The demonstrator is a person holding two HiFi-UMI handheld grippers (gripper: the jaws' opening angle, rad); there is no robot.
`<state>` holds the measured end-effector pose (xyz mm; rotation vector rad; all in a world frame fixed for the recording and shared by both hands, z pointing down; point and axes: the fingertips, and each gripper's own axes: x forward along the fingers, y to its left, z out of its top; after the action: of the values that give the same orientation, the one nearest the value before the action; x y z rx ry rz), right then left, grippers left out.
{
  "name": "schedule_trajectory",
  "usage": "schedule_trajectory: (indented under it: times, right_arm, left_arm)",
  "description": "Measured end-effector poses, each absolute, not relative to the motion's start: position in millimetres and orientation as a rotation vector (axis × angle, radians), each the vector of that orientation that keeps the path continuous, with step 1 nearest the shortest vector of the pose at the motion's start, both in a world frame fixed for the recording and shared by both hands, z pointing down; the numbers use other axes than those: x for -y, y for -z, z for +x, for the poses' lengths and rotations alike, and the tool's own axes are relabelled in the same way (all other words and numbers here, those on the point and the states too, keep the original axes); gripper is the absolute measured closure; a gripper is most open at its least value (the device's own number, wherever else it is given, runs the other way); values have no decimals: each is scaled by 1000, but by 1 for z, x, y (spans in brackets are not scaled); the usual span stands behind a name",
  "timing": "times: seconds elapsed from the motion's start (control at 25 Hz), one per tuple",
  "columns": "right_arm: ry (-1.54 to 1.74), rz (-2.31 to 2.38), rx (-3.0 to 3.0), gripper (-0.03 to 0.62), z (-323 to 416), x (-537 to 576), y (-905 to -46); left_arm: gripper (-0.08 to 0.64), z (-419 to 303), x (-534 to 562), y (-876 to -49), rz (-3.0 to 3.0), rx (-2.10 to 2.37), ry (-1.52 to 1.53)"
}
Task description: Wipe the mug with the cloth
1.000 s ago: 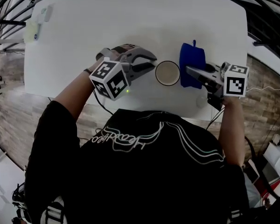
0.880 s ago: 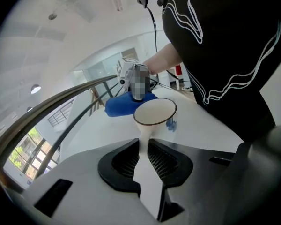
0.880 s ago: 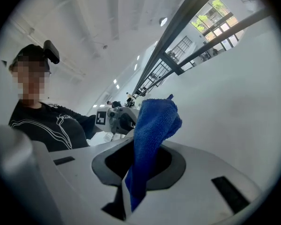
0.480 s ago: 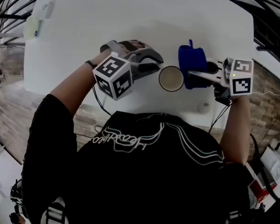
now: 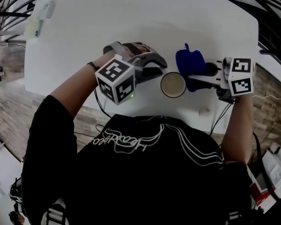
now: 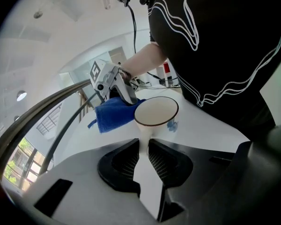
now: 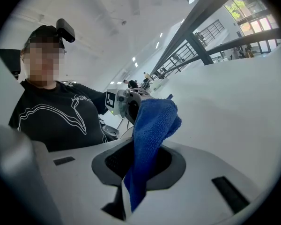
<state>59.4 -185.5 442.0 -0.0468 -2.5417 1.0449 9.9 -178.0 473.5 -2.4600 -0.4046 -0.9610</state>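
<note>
Item: white round ceramic mug [image 5: 173, 85] with a thin dark rim line and a small blue mark on its side, empty inside. It is upright, mouth up, near the front edge of the white desk [image 5: 131, 22], between the two grippers; whether its base rests on the desk or is held just clear cannot be told. Left gripper [image 5: 162, 68]: fingers closed on a narrow white part at the mug's near side, apparently the handle, which runs between the pads in the left gripper view, so the mug [image 6: 156, 112] is judged steadied for wiping. Blue terry cloth [image 5: 189, 63]: bunched, pinched between the closed fingers of the right gripper [image 5: 195, 78], its free end standing out past the fingertips in the right gripper view [image 7: 152, 125]. The cloth lies just beside the far right of the mug's rim; actual contact is not confirmed. Progress, as a judgement: mug secured and cloth taken up, both done; wiping is at or near its start, and no wetness or dirt shows how much surface is covered. Left to do: rub outer wall, rim and inside. Also present: small white round object [image 5: 205, 110] at the desk's front edge.
</note>
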Motion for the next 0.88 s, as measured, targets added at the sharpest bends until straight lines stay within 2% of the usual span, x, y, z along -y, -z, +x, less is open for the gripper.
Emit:
schedule_trajectory:
  times: [0.76,0.88]
  right_arm:
    - [-1124,83,2311,538,46,197,-498]
    - [-1088,201,2380,538,56,206,-484]
  left_arm:
    - [491,14,170,-472,-2556,426,968]
    - [462,13,170,-469,-2656,427,969]
